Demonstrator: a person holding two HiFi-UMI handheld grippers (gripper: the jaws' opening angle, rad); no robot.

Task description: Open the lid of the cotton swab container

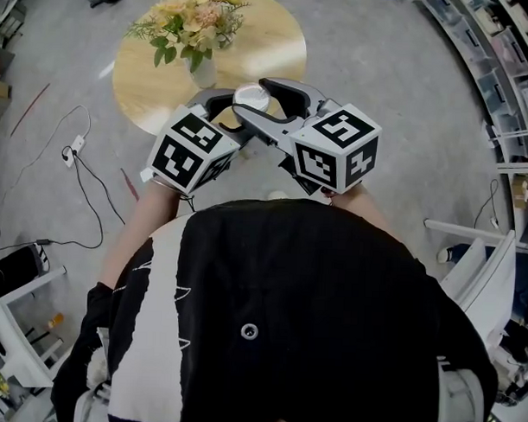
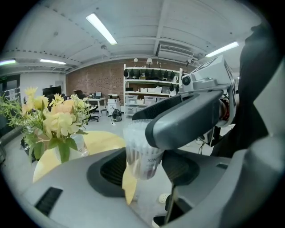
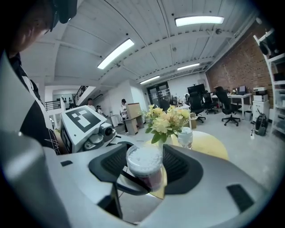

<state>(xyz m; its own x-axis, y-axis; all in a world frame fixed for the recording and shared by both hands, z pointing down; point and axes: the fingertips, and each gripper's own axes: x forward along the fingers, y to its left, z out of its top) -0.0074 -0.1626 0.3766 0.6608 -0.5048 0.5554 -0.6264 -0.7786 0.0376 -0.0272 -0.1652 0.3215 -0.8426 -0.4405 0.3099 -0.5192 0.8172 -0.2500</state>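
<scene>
The cotton swab container (image 1: 251,96) is a small clear cylinder with a white round top, held in the air above the floor in front of a person. My left gripper (image 1: 231,105) is shut on its lower body (image 2: 141,156), which sits between the two grey pads. My right gripper (image 1: 269,102) comes from the other side and is shut round the lid end (image 3: 144,161), where white swab heads show through the top. One right jaw crosses over the container in the left gripper view. Whether the lid is loose I cannot tell.
Just beyond the grippers stands a round yellow table (image 1: 270,42) with a vase of yellow flowers (image 1: 193,22) and a small clear cup (image 3: 185,137). A cable and power strip (image 1: 76,143) lie on the grey floor at left. Shelving (image 1: 502,76) lines the right.
</scene>
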